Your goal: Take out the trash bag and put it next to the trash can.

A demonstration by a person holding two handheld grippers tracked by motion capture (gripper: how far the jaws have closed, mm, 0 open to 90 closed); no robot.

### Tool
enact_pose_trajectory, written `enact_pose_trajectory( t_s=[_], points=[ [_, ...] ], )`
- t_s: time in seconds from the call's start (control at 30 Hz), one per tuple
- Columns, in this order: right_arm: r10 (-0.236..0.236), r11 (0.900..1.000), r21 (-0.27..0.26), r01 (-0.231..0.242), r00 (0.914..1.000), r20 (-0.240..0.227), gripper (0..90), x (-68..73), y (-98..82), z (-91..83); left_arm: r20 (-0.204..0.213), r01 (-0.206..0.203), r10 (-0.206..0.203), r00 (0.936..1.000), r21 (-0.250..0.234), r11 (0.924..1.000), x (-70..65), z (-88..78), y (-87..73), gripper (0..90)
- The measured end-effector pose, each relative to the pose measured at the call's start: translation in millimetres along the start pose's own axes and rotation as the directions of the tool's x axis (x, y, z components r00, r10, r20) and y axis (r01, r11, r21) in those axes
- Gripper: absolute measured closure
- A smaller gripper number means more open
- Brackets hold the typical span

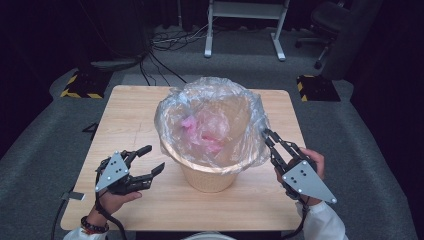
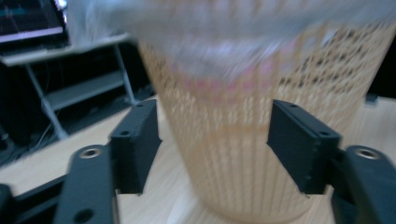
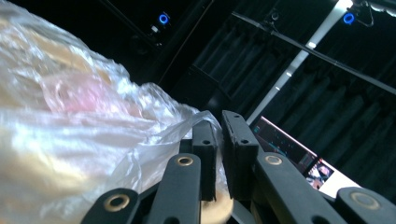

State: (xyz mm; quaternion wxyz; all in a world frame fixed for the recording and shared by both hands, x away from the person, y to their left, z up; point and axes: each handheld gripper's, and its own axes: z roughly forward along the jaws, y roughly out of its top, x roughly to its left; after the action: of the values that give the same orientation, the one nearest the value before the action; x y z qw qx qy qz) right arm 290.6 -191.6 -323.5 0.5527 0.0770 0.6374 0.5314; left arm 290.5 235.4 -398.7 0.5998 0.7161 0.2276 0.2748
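High view: R gripper pinching the bag edge, L gripper free

High view shows the wicker basket (image 1: 210, 175) mid-table on the wooden table (image 1: 125, 115), lined w/ a clear plastic bag (image 1: 210, 117) that billows over its rim; something pink sits inside the bag (can't tell what).

Your right gripper (image 1: 267, 136) is at the basket's right side, jaws pressed together on the bag's edge. In the right gripper view the two black jaws (image 3: 219, 144) sit nearly flush w/ a fold of the film caught between them.

Your left gripper (image 1: 152, 160) is near-left of the basket, just beside it but not touching. Its jaws stand partly apart, approx. half gape, w/ nothing between the pads. In the left gripper view (blurred) the basket's woven wall (image 2: 243, 154) fills the gap beyond the jaws, bag overhang above it.
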Motion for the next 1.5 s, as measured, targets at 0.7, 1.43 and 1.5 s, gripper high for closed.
enact_pose_trajectory(
  t_s=[0.7, 1.43, 1.5],
  points=[
    [-0.067, 0.998, -0.037, 0.06, 0.9648, -0.254, 85.4, 64.6, 55.9, 20.9, 0.062, -0.068, 0.074, 0.9953, -0.087, 0.9939, -47.8, 17.0, 32.2, 68.2],
    [0.077, 0.975, -0.154, -0.159, 0.8951, -0.439, 90.0, 119.8, 45.8, 37.2, 0.052, 0.052, -0.042, 0.9978, -0.215, 0.9752, -27.8, -18.5, 45.6, 29.7],
    [0.068, 0.978, -0.148, -0.148, 0.8925, -0.446, 90.0, 125.8, 44.5, 38.8, 0.034, 0.04, -0.033, 0.9989, -0.228, 0.9728, -29.7, -16.6, 46.9, 27.6]
  ],
)
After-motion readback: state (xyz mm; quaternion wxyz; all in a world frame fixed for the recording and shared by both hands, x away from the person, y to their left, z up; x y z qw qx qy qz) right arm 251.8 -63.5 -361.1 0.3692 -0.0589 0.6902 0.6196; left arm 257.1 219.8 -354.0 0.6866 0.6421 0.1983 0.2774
